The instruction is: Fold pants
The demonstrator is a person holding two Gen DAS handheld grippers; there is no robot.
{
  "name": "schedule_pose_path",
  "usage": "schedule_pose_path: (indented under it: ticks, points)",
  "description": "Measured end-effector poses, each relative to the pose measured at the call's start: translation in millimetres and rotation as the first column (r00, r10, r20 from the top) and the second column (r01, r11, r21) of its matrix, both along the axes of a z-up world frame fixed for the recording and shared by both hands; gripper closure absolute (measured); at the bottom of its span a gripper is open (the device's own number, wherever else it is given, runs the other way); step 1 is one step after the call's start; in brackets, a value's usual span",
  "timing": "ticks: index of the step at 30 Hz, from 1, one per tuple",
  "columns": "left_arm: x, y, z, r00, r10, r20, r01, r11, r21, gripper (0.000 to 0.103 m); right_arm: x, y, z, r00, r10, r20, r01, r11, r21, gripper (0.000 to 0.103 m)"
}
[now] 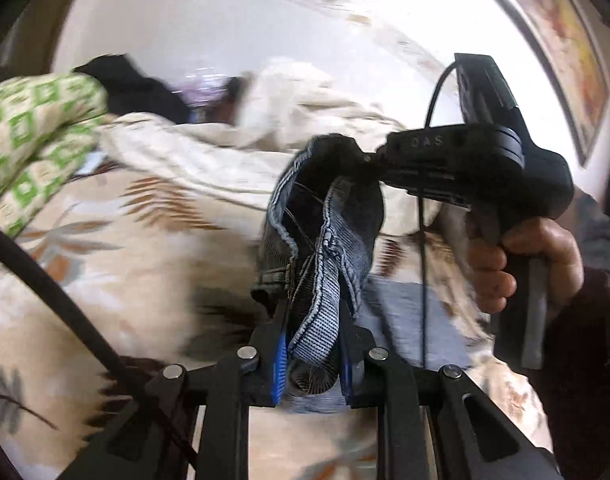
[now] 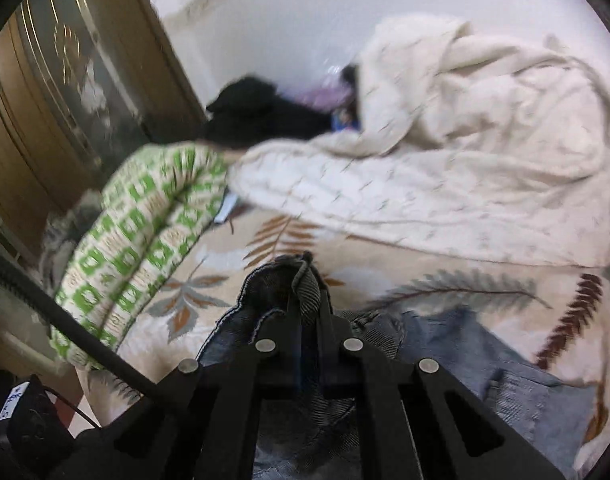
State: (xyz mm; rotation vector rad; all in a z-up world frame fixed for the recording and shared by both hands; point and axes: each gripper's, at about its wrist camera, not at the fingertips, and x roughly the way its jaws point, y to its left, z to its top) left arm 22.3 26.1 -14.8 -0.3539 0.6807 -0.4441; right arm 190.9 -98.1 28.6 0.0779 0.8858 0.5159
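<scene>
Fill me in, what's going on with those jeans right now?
A person holds a gripper in each hand, and both grip the blue jeans lifted off the leaf-patterned bedspread. The left gripper has its jaws clamped on a thick denim band. The right gripper, held in the person's hand, pinches another bunched edge. A cream blanket and a green-checked quilt lie behind.

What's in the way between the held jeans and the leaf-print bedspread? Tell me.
Nothing visible. Both the left gripper and right gripper pinch the jeans; the leaf-print bedspread beneath is bare. The cream blanket and green-checked quilt lie further back.
</scene>
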Motion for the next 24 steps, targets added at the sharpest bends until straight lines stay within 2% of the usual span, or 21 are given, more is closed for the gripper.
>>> schedule_pose_path:
  ticks: [5,10,15,20,24]
  points:
    - [2,-57,17,0.993,-0.122,0.007,0.122,0.992,-0.024,0.082,-21,-76,20,0.998,-0.056,0.036,0.054,0.997,0.052,0.099]
    - [14,-134,28,0.972,-0.233,-0.006,0.233,0.972,-0.001,0.082,-32,-166,16,0.988,-0.149,0.041,0.143,0.981,0.128,0.099]
    - [18,-214,13,0.951,-0.302,-0.062,0.305,0.951,0.053,0.082,-34,-246,-16,0.972,-0.235,-0.008,0.23,0.946,0.227,0.099]
    - [17,-264,-17,0.939,-0.324,-0.114,0.338,0.93,0.145,0.082,-38,-304,-56,0.956,-0.283,-0.08,0.294,0.91,0.291,0.099]
    - [20,-289,-40,0.937,-0.315,-0.148,0.341,0.917,0.207,0.081,-33,-335,-103,0.94,-0.293,-0.177,0.337,0.884,0.324,0.099]
